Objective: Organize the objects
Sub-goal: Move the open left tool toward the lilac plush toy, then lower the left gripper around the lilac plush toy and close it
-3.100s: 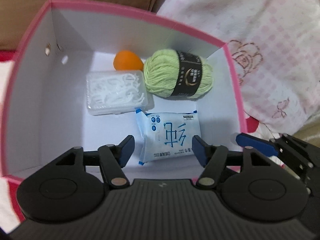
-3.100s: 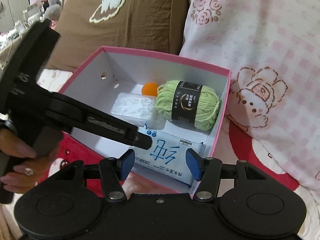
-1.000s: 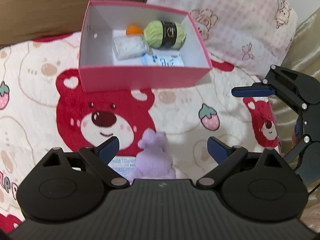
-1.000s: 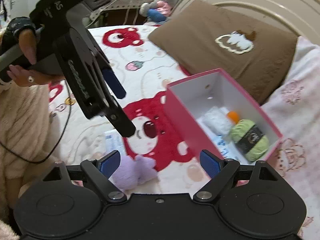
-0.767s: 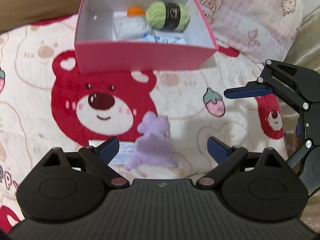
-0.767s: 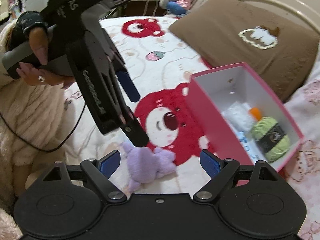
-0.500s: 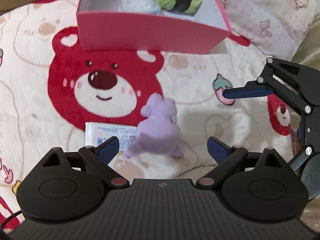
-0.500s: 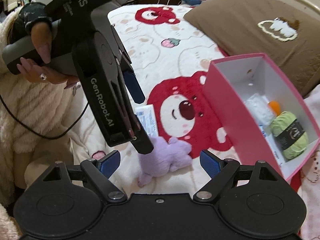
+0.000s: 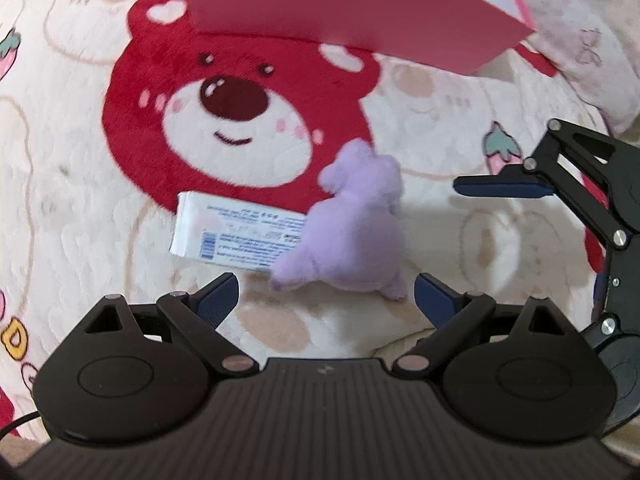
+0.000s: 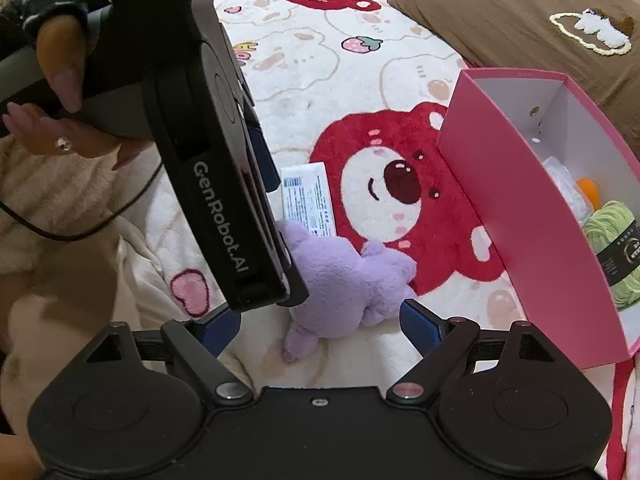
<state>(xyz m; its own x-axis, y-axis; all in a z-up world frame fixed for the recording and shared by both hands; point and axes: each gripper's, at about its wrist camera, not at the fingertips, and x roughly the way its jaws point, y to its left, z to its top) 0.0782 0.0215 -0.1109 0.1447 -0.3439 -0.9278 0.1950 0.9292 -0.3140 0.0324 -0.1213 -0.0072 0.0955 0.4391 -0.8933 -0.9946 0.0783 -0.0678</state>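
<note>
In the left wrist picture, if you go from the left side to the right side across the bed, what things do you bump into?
White packet → purple plush toy → blue finger of the right gripper.

Purple plush (image 9: 356, 232) overlapping, perhaps touching, white packet (image 9: 236, 236); fingers (image 9: 218, 296) spread.

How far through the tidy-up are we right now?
Partly done: the pink box already holds green yarn, an orange item and a white pack. Nothing is in hand; the left gripper and right gripper hang open over the purple plush. The plush and a tissue pack remain on the blanket.
</note>
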